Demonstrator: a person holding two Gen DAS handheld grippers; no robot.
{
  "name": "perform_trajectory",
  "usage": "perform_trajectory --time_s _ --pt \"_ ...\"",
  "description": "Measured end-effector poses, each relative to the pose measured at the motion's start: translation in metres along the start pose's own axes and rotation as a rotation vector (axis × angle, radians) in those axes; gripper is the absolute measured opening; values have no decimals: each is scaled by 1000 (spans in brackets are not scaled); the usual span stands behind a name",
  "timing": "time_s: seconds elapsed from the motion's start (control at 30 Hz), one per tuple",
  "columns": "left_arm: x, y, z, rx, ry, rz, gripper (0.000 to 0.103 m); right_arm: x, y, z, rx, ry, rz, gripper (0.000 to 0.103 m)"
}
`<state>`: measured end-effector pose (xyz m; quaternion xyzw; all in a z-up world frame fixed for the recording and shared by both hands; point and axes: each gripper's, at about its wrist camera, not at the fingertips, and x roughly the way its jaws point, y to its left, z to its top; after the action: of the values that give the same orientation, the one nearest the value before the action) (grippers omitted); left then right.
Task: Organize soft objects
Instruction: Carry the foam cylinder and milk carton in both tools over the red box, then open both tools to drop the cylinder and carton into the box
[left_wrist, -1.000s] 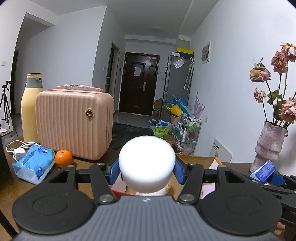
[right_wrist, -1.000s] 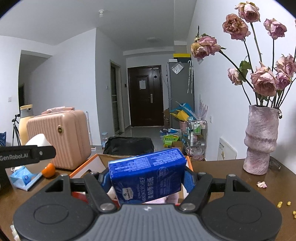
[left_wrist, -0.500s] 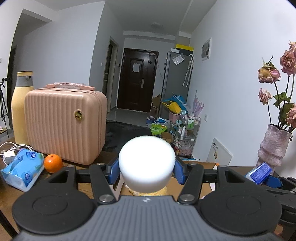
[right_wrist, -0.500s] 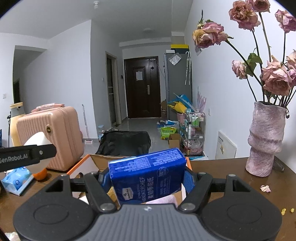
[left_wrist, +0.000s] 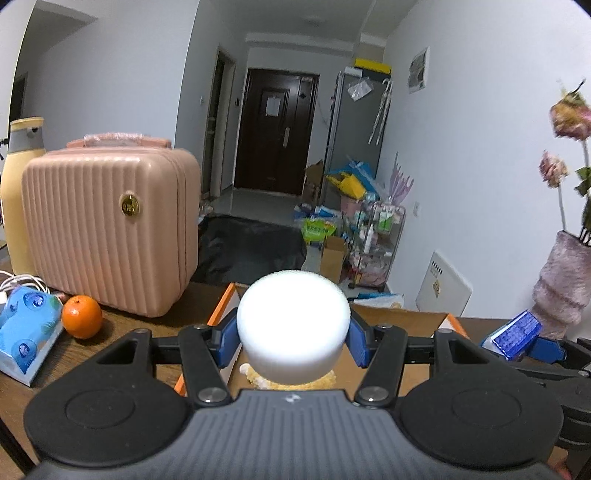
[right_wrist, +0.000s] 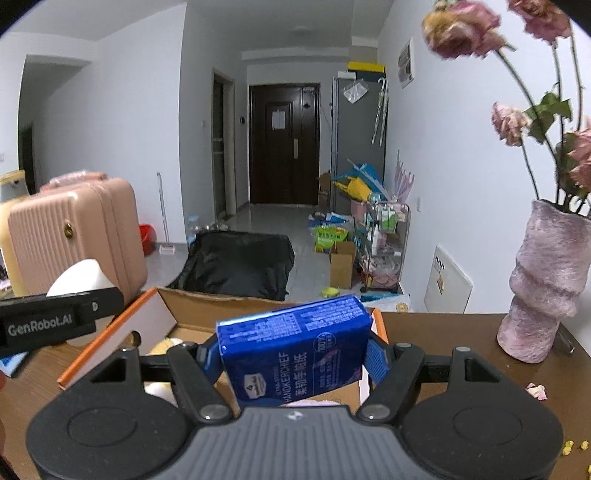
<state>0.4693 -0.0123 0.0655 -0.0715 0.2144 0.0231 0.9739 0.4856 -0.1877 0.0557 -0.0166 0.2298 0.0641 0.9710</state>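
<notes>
My left gripper (left_wrist: 292, 334) is shut on a white round foam sponge (left_wrist: 292, 325) and holds it above an open cardboard box with orange edges (left_wrist: 406, 317). A yellow plush thing (left_wrist: 255, 374) lies in the box below the sponge. My right gripper (right_wrist: 293, 358) is shut on a blue pack of handkerchief tissues (right_wrist: 295, 350) and holds it over the same box (right_wrist: 155, 317). The left gripper with its sponge (right_wrist: 79, 278) shows at the left of the right wrist view. The right gripper with its pack (left_wrist: 515, 334) shows at the right of the left wrist view.
A pink hard case (left_wrist: 107, 229) and a yellow bottle (left_wrist: 18, 192) stand on the brown table at the left. An orange (left_wrist: 81, 321) and a blue wet-wipe pack (left_wrist: 26, 328) lie beside them. A pink vase with dried roses (right_wrist: 539, 280) stands at the right.
Both grippers have moved forward and lower towards the box, each still holding its object. The pink case and the orange have shifted right in the left view.
</notes>
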Motion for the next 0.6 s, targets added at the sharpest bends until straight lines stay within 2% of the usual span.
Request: perform_trajectory --time_s 0.17,0.37,0.6 --pt "25 4 -3 -5 52 23 59 21 1 -6 -2 25 37 71" --pt "46 8 -12 -9 106 43 59 40 1 -15 11 39 41 71" --pt "58 10 -20 -4 129 51 58 52 3 -25 15 33 47 71"
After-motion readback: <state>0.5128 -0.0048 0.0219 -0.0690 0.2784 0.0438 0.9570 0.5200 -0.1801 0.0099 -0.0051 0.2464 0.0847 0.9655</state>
